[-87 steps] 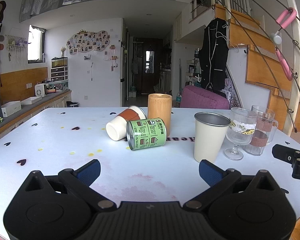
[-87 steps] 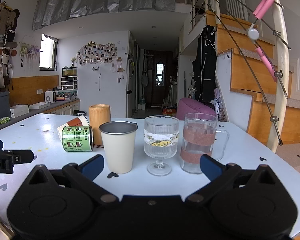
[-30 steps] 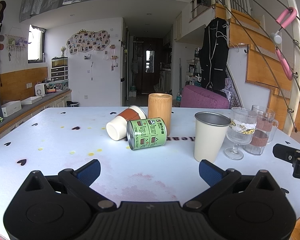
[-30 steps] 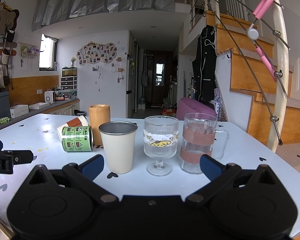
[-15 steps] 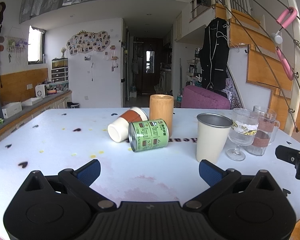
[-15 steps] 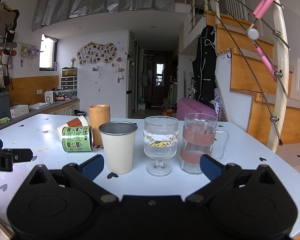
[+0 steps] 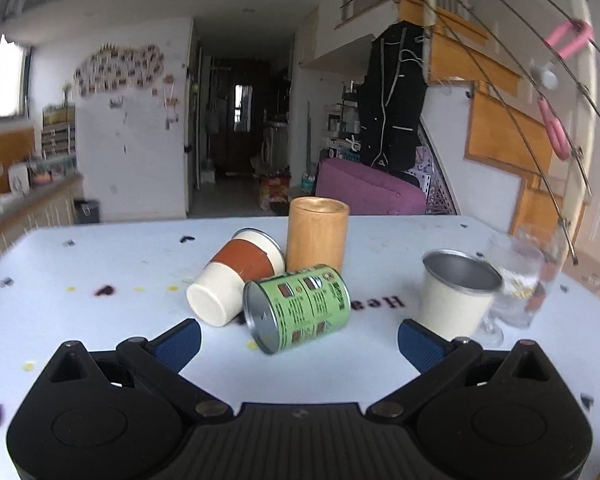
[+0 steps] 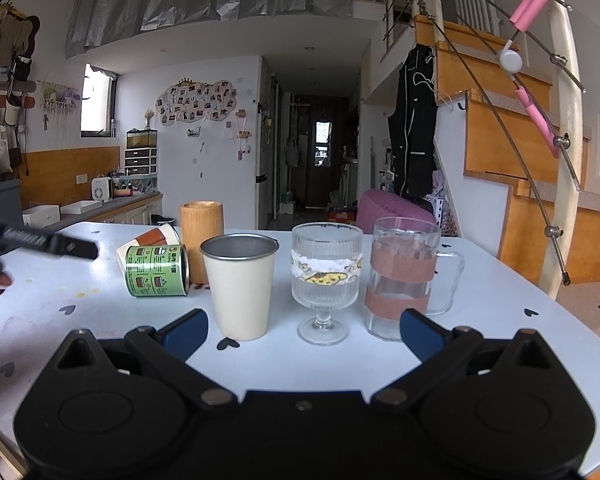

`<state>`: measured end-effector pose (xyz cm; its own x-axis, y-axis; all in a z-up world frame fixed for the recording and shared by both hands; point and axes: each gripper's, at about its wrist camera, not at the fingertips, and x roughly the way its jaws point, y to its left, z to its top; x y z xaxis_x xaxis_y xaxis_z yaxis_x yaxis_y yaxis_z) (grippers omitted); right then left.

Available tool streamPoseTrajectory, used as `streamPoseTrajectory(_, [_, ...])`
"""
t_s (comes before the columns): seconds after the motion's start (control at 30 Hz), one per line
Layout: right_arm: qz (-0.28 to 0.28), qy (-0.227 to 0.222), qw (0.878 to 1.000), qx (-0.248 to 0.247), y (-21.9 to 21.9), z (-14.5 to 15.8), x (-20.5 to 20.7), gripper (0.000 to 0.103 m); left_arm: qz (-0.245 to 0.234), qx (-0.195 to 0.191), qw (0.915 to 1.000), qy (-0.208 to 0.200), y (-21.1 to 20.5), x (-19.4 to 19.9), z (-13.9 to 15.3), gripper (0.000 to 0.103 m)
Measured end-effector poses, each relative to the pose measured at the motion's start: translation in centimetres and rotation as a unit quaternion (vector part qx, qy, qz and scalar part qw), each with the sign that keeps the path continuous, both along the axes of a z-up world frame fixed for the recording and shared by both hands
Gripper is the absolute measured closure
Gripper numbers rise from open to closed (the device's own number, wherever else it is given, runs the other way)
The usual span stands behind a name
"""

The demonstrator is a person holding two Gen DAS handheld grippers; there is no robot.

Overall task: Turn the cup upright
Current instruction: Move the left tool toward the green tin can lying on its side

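Paper cup (image 7: pixel 236 276) with a rust-brown sleeve lying on its side on the white table (image 7: pixel 100 248), base turned toward the left wrist camera, mouth pointing away toward 1 o'clock. In the right wrist view, only a sliver of the same cup (image 8: pixel 150 236) showing at 10 o'clock, mostly hidden behind the green can (image 8: pixel 156 265).

Touching the cup at its 4 o'clock in the left view, the green can (image 7: pixel 298 308) also on its side, metal end facing the camera. Just behind both, at 12 o'clock, an upright wooden cup (image 7: pixel 317 236). Farther out at 3 o'clock, a cream metal tumbler (image 7: pixel 454 294) standing upright, then a blurred stemmed glass (image 7: pixel 512 280) beyond it.

Left gripper (image 7: pixel 298 340) spread wide, blue fingertips (image 7: pixel 178 340) well apart, nothing between them; green can sitting just ahead of the gap. Seen from the right wrist as a blurred dark bar (image 8: pixel 40 242) at 9 o'clock, above the table.

Right gripper (image 8: pixel 302 330) likewise wide open and holding nothing, low over the near table edge. Directly ahead, a row standing upright: tumbler (image 8: pixel 240 284) at 11 o'clock, stemmed glass (image 8: pixel 326 276) at 12 o'clock, glass mug (image 8: pixel 404 276) with brown bands at 1 o'clock.
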<state>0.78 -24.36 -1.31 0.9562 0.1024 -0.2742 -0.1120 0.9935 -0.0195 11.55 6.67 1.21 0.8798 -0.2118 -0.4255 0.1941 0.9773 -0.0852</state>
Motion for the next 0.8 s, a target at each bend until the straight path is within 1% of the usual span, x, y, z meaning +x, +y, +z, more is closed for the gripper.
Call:
streamPoseTrajectory(0.13, [-0.001,0.004,1.0,0.0,-0.1,-0.2,0.1,0.0,-0.006,-0.048,0.9984,0.028,0.6,3.4,-0.5,0.001])
streamPoseTrajectory(0.23, [-0.003,0.006,1.0,0.003,-0.3,-0.4,0.2,0.0,-0.026,-0.084,0.9948,0.051,0.4,5.2,-1.6,0.001])
streamPoseTrajectory(0.3, [-0.003,0.009,1.0,0.004,-0.4,-0.5,0.2,0.0,-0.034,-0.095,0.9929,0.063,0.0,6.3,-2.6,0.001])
streamPoseTrajectory(0.43, [-0.004,0.011,1.0,0.006,-0.7,-0.7,0.2,0.0,-0.029,-0.1,0.9915,0.077,-0.7,7.7,-4.3,0.001])
streamPoseTrajectory(0.53, [-0.008,0.013,1.0,0.009,-1.0,-0.8,0.3,0.0,-0.047,-0.127,0.9869,0.087,-0.9,8.1,-5.2,0.001])
streamPoseTrajectory(0.67, [-0.01,0.016,1.0,0.012,-1.3,-1.0,0.4,0.0,-0.076,-0.159,0.9802,0.091,-1.2,7.6,-5.5,0.001])
streamPoseTrajectory(0.73, [-0.009,0.017,1.0,0.013,-1.4,-1.1,0.4,0.0,-0.091,-0.166,0.9774,0.093,-1.6,7.2,-5.6,0.0])
streamPoseTrajectory(0.8, [-0.009,0.019,1.0,0.014,-1.4,-1.2,0.4,0.0,-0.106,-0.163,0.9761,0.096,-2.4,6.9,-5.5,0.0])
